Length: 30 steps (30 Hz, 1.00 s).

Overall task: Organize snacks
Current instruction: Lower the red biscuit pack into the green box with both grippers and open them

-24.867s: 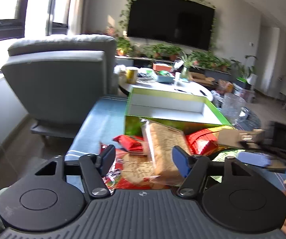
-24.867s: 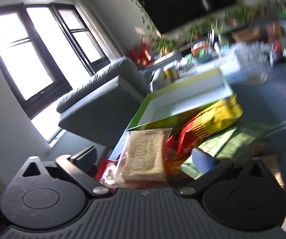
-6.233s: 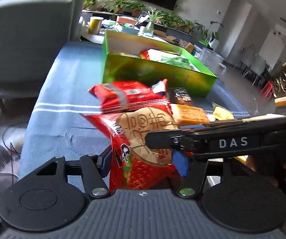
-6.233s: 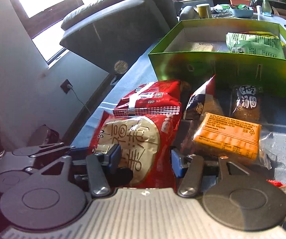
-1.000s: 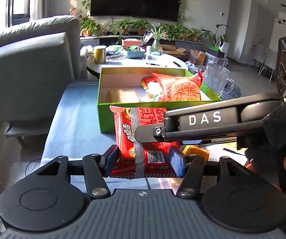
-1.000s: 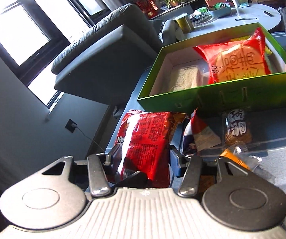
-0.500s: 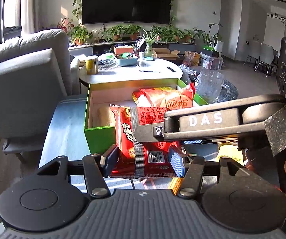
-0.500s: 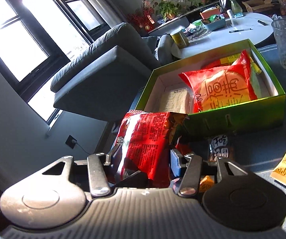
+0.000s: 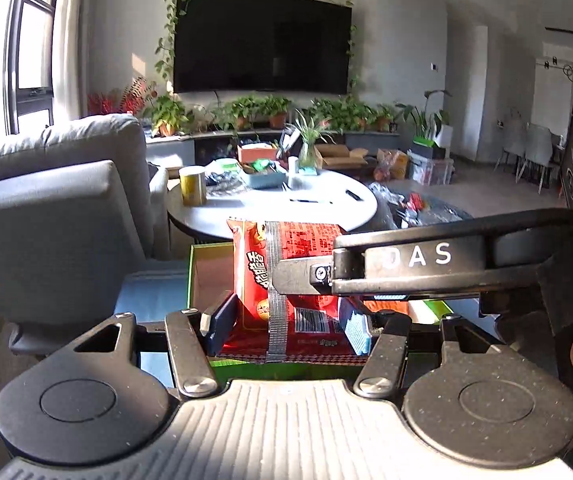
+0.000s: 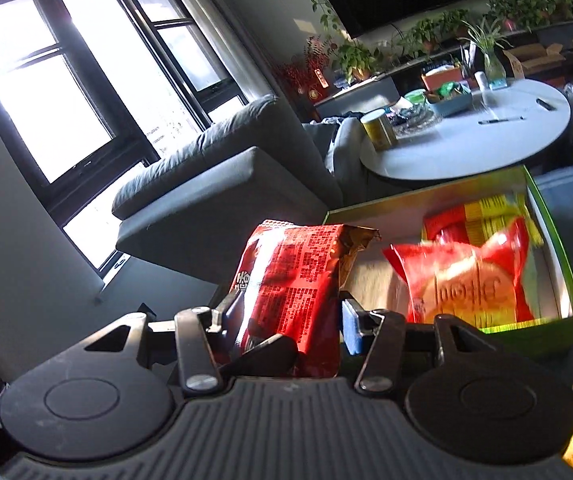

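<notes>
Both the left gripper (image 9: 288, 322) and right gripper (image 10: 286, 320) have jaws clenched on one red bag (image 9: 286, 276), above a green box (image 10: 558, 256).

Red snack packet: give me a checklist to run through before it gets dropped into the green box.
1. Left tool shut on the red snack packet: ok, both pads press its lower part.
2. Right tool shut on the same packet: ok, held upright.
3. Packet clear of the table: ok, it hangs in the air.
4. Packet over the green box: cannot tell; it sits at the near left corner.
5. Free room in the box: ok, bare floor left of the red round-print bag.
6. Packet sealed: cannot tell; its top edge looks crumpled.
</notes>
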{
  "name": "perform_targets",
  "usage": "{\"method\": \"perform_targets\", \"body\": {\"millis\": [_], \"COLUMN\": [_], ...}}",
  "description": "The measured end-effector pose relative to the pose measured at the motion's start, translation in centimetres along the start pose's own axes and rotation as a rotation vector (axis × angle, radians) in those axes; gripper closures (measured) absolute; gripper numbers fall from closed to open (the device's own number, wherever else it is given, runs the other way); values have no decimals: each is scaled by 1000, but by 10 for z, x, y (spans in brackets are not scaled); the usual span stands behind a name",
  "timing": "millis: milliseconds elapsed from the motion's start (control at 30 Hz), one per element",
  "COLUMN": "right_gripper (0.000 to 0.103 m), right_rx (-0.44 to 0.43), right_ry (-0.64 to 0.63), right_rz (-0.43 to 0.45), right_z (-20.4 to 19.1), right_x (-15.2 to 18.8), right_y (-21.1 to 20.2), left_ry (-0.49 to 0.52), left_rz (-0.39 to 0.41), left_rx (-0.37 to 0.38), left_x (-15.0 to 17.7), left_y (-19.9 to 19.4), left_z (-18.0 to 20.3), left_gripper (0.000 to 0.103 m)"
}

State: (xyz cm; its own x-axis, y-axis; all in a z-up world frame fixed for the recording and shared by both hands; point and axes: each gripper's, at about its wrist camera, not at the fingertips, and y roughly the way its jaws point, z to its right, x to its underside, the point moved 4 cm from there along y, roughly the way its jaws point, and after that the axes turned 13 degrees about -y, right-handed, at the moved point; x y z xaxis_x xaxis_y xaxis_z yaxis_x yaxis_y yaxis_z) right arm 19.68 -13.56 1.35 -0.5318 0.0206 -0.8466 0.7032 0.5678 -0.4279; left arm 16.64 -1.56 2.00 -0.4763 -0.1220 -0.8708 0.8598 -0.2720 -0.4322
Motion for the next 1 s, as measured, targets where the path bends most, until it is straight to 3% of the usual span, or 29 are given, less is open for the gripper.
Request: {"method": "perform_targets", "body": {"millis": [233, 567, 1000], "right_gripper": [50, 50, 50], "right_rx": [-3, 17, 49], "right_ry": [-16, -8, -72], "right_rz": [-7, -77, -140], "right_z": [12, 31, 32], "right_x": [-11, -5, 7], "right_y": [23, 69, 95], "left_ry": [-17, -79, -118], "left_rz": [5, -55, -115], "left_rx": [-10, -20, -30], "left_x": [-9, 3, 16], "left_y": [33, 81, 103], "left_z": [-8, -35, -50], "left_gripper": [50, 49, 49]}}
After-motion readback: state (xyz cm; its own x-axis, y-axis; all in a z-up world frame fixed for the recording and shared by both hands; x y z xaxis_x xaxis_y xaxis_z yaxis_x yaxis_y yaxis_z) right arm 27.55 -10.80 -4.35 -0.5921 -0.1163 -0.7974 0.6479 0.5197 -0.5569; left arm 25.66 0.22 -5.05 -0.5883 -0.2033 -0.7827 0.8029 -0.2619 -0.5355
